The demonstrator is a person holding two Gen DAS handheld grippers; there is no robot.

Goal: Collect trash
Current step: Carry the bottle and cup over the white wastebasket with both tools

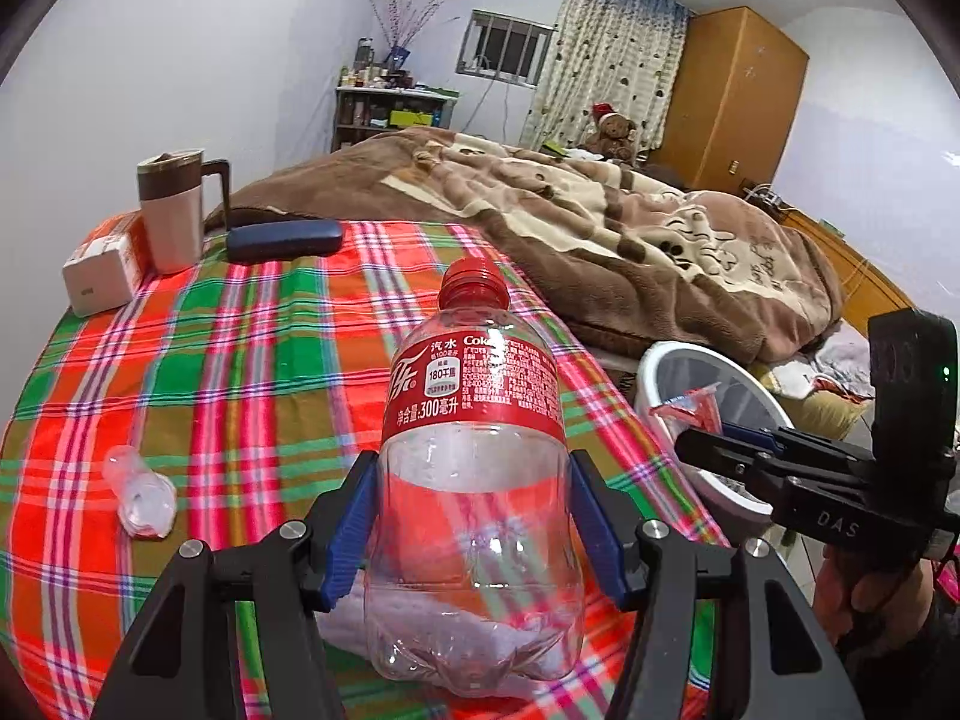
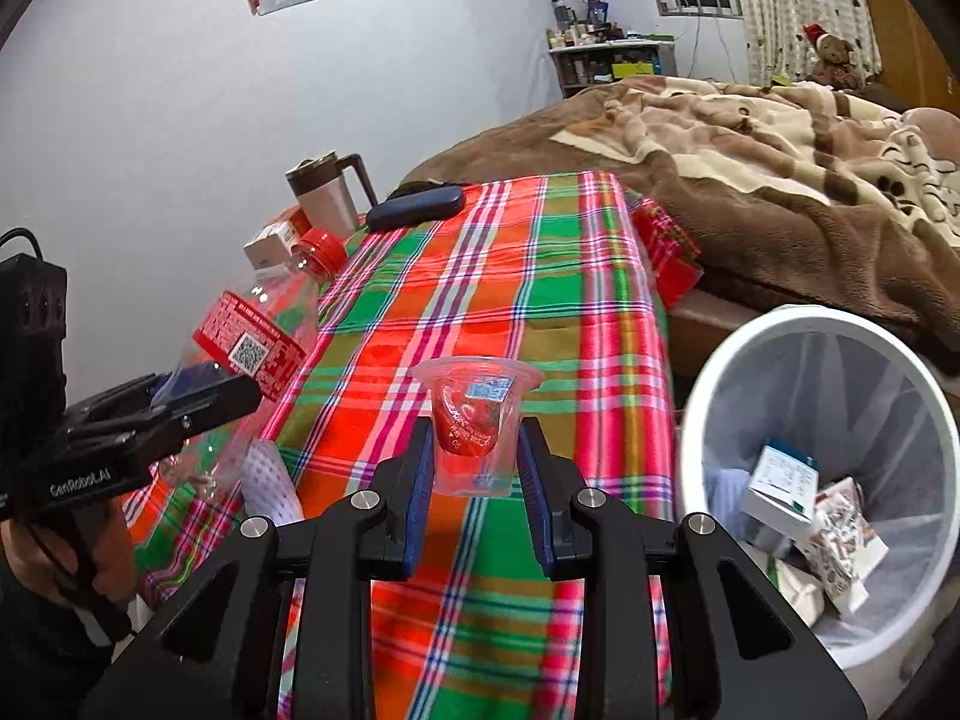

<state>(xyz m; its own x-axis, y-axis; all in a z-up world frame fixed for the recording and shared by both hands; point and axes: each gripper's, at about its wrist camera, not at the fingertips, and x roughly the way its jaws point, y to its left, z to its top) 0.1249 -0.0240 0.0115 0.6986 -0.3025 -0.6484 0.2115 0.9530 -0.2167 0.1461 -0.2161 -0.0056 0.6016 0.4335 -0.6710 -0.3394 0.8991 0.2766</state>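
Observation:
My left gripper (image 1: 474,516) is shut on an empty clear cola bottle (image 1: 474,420) with a red label and red cap, held upright above the plaid table (image 1: 252,360). In the right wrist view the same bottle (image 2: 258,336) and left gripper (image 2: 198,396) show at the left. My right gripper (image 2: 474,468) is shut on a small clear plastic cup (image 2: 474,420) with a red wrapper inside, lifted over the table. The right gripper (image 1: 720,450) shows in the left view with the cup (image 1: 690,411) at the rim of the white bin (image 1: 660,360). A crumpled clear cup (image 1: 141,498) lies on the cloth at the left.
The white bin (image 2: 720,360) stands right of the table, lined with a bag and holding cartons (image 2: 780,486). At the table's far end stand a mug (image 1: 171,210), a white box (image 1: 99,276) and a dark case (image 1: 282,240). A bed with a brown blanket (image 1: 600,228) lies beyond.

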